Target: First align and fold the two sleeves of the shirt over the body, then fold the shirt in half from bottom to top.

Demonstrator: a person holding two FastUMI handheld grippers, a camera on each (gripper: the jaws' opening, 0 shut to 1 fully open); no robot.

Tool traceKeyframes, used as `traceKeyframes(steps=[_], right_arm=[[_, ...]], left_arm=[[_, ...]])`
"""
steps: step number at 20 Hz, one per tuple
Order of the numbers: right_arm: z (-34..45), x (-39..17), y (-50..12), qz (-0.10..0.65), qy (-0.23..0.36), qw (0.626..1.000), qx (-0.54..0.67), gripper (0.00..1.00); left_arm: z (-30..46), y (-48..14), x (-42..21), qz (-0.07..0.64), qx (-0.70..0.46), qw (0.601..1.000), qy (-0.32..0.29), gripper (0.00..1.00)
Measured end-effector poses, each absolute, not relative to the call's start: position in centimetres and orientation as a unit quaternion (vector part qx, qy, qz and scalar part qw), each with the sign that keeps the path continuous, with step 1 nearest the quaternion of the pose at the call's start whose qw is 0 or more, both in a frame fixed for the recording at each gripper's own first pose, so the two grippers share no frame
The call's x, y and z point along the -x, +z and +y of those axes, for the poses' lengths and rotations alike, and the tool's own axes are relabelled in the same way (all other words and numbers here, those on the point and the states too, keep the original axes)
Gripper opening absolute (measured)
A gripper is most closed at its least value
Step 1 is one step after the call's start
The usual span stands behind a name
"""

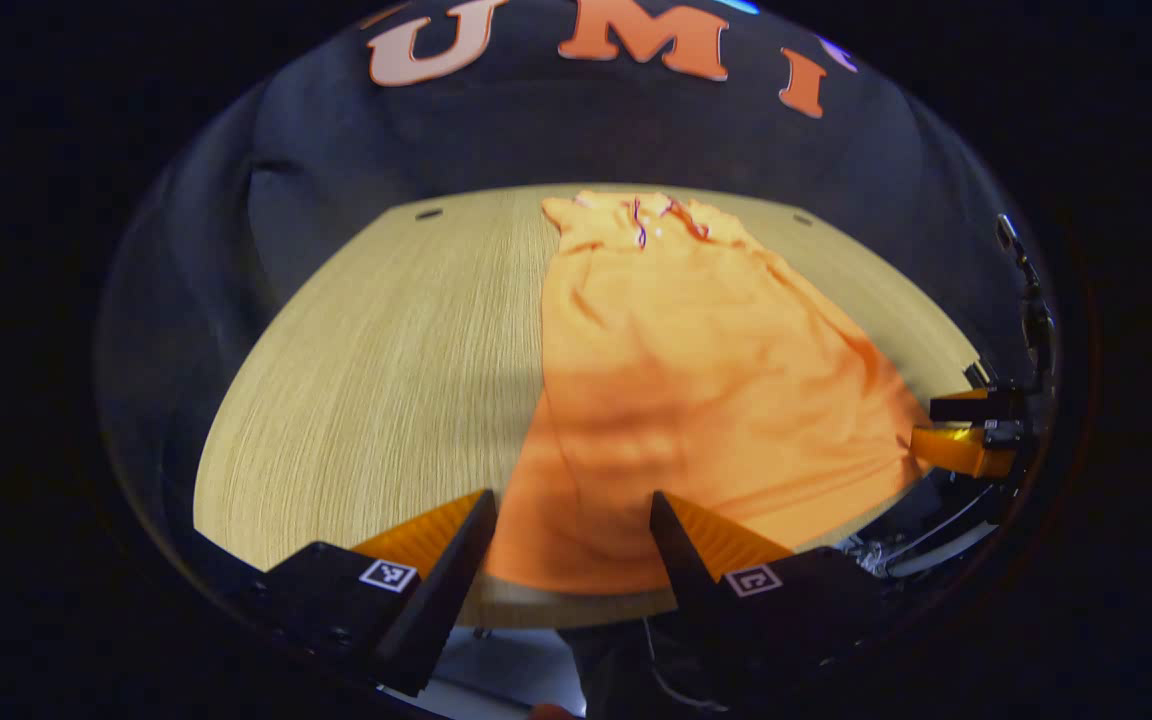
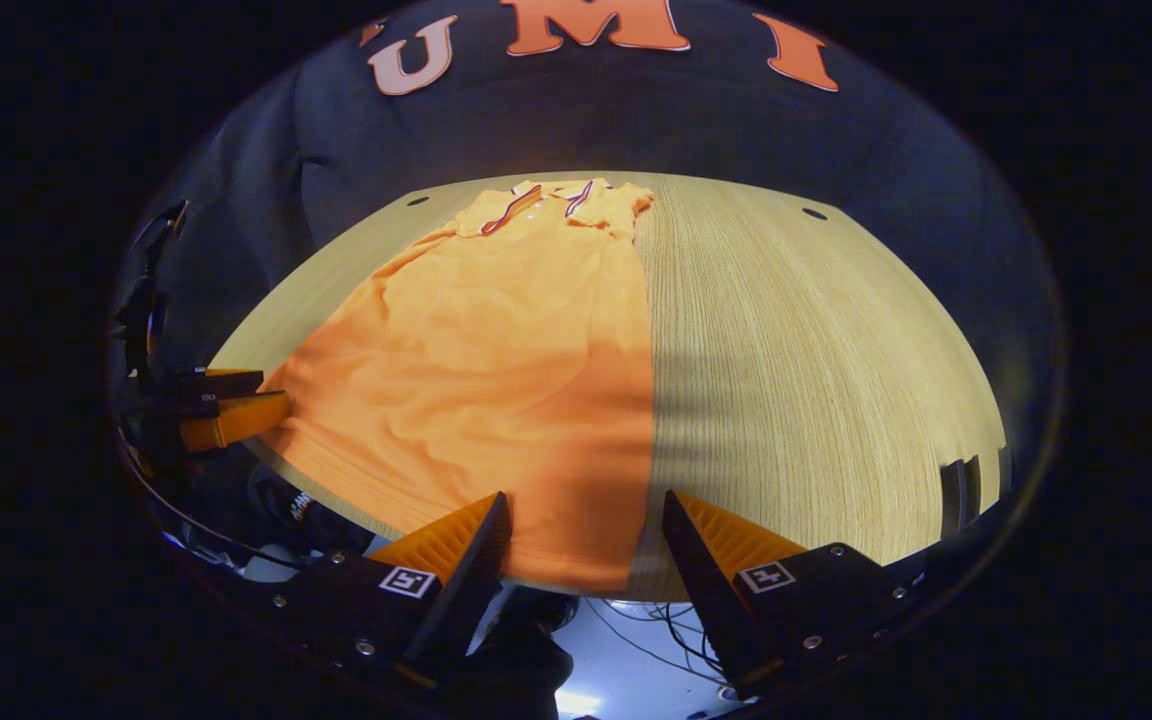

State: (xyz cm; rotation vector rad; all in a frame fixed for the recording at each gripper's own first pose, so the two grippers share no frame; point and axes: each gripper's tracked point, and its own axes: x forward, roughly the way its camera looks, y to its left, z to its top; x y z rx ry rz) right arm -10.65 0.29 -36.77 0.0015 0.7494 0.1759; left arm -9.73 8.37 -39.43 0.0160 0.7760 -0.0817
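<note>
This is a recording booth, a staged test setup and not a lived-in room. A black cloth wall [image 1: 576, 130] hangs in soft folds close behind a single pale wood-grain worktop [image 1: 386, 370], which has small dark round holes [image 2: 815, 213] near its far corners, like office furniture. Beyond the worktop's near edge, loose cables [image 2: 656, 625] trail over a pale floor [image 2: 626, 660], and a dark stand [image 1: 1031, 300] with hardware clamped to it rises at one side. The only household thing is an orange shirt [image 2: 496, 360] spread flat on the worktop, laid out squarely under bright overhead light.
</note>
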Motion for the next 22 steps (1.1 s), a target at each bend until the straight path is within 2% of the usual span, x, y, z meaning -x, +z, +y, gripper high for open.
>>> traceKeyframes(steps=[3,4,5,6,7,8,9,10,13,14,15,16,18,22], right_arm=[[0.7,10.9,-36.6,0.336,0.078,0.939,-0.012,0.94],[1.2,10.8,-36.9,0.337,0.08,0.938,-0.01,0.87],[1.6,10.9,-36.9,0.345,0.077,0.935,-0.011,0.79],[1.8,10.7,-36.8,0.351,0.072,0.933,-0.013,0.6],[2.0,10.7,-36.7,0.36,0.068,0.931,-0.013,0.41],[2.1,10.5,-36.7,0.367,0.055,0.928,-0.018,0.3],[2.1,10.4,-36.7,0.372,0.051,0.926,-0.024,0.17],[2.1,10.4,-36.6,0.38,0.05,0.923,-0.036,0.17],[1.8,10.4,-36.8,0.399,0.04,0.911,-0.1,0.17],[1.7,10.3,-36.4,0.399,0.036,0.909,-0.116,0.01],[1.8,10.1,-36.6,0.401,0.039,0.909,-0.112,0.01],[2.0,9.9,-36.5,0.399,0.043,0.91,-0.1,0.01],[2.3,9.9,-36.5,0.403,0.058,0.909,-0.084,0.01],[3.9,9.2,-35.4,0.415,0.076,0.892,-0.163,0.0]], left_arm=[[7.9,-39.4,9.2,0.336,-0.009,0.941,-0.037,0.96],[7.4,-39.4,8.9,0.332,-0.005,0.942,-0.036,0.97],[7.0,-39.4,9.0,0.33,-0.007,0.943,-0.034,0.87],[6.3,-39.1,8.7,0.325,-0.007,0.945,-0.041,0.75],[5.5,-39.4,8.5,0.325,-0.009,0.944,-0.045,0.58],[4.8,-39.3,8.1,0.324,-0.01,0.945,-0.051,0.41],[4.5,-39.3,8.1,0.329,-0.013,0.943,-0.046,0.29],[4.6,-39.5,7.8,0.334,-0.014,0.942,-0.044,0.12],[4.4,-39.5,7.4,0.357,0.03,0.933,-0.045,0.13],[4.5,-39.6,7.3,0.359,0.035,0.931,-0.048,0.12],[4.5,-39.3,7.3,0.361,0.038,0.931,-0.046,0.12],[4.5,-39.6,7.2,0.359,0.03,0.932,-0.049,0.02],[4.3,-39.4,7.4,0.367,0.03,0.928,-0.051,0.02],[2.6,-37.4,6.8,0.359,0.048,0.929,-0.072,0.01]])
